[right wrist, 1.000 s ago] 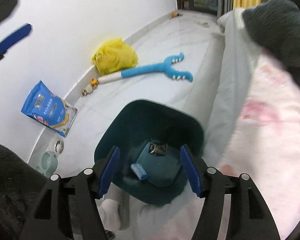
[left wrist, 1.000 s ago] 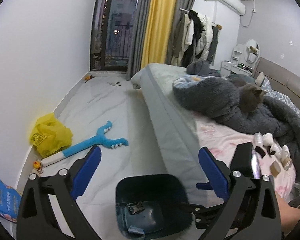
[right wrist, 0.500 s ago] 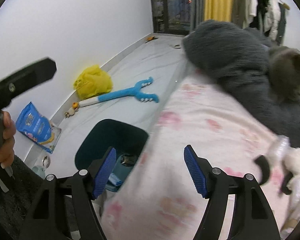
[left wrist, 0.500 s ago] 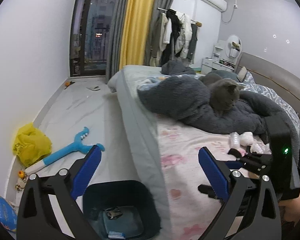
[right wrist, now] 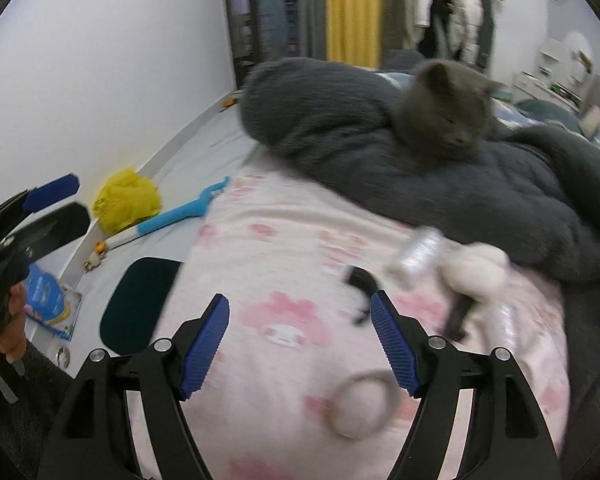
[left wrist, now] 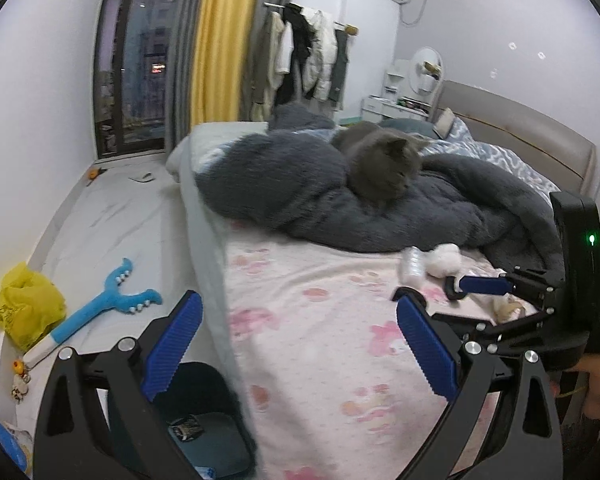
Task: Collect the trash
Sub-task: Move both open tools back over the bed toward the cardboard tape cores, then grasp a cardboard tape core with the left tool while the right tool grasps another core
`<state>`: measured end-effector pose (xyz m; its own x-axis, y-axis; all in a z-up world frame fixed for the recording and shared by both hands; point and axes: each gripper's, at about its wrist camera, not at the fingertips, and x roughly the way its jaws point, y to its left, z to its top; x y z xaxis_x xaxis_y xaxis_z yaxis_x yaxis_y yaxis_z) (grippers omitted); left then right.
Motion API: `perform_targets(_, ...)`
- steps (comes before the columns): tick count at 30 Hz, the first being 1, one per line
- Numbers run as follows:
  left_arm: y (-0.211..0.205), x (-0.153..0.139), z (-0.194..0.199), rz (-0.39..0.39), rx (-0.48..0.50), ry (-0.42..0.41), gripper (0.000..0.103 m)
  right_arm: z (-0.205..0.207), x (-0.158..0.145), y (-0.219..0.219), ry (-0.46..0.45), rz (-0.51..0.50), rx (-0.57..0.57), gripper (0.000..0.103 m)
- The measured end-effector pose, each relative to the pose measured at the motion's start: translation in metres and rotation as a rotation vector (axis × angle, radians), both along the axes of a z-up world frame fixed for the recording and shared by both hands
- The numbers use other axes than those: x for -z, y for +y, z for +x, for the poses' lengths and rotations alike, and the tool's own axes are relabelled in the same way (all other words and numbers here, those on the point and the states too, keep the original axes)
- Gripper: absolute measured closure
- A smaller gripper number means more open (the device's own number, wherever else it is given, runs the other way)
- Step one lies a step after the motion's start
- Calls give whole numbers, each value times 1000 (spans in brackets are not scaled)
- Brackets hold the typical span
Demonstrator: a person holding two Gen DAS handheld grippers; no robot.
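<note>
The bed [left wrist: 320,320], under a pink printed sheet [right wrist: 300,280], is filling most of both my views, its long edge running beside the pale floor [left wrist: 112,224]. A dark grey blanket [left wrist: 300,184] is lying heaped across the bed, and a grey cat [left wrist: 384,164] is sitting on the heap. The dark bin [left wrist: 204,424] is standing on the floor against the bed's edge; my left view is looking into it and showing a small dark wrapper [left wrist: 186,427] on its bottom, while my right view is showing only its rim. A blue toy stick [left wrist: 96,312] and a yellow bag [left wrist: 28,308] are lying on the floor by the wall, well apart from the bin. The trash is sitting on the sheet at the blanket's foot: a crumpled clear bottle [right wrist: 416,252] touching a white wad [right wrist: 480,268], with black scraps [right wrist: 360,280] just beside them. Only my right view is showing a round pale lid-like piece [right wrist: 356,408], blurred, between my fingers. My left gripper [left wrist: 296,352] is hanging spread wide and holding nothing above the bed's edge. My right gripper [right wrist: 300,344] is also gaping and gripping nothing, hovering over bare sheet near the scraps.
</note>
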<state>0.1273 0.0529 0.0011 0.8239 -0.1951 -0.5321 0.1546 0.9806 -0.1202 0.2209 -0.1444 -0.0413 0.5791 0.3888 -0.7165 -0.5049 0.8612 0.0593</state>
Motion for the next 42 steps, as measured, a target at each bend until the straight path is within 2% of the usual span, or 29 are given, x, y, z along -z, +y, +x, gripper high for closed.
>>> perform_targets(7,-38,11,7,21,64,25,4,-2,4,-52,0,-3,97,29)
perform_targets(14,-70,23,13,31,124,61,4,-9,5,-83,-14,-18,156,29)
perform_targets(23,-104,37,18,42,196,105,4,-14,22,-119,21,-43,226,29)
perform_targets(30,-132,51,23,47,267,153,4,-15,31,-144,42,-41,277,29)
perform_targets(42,-168,71,30,59,331,215,4,-18,44,-161,68,-57,287,29)
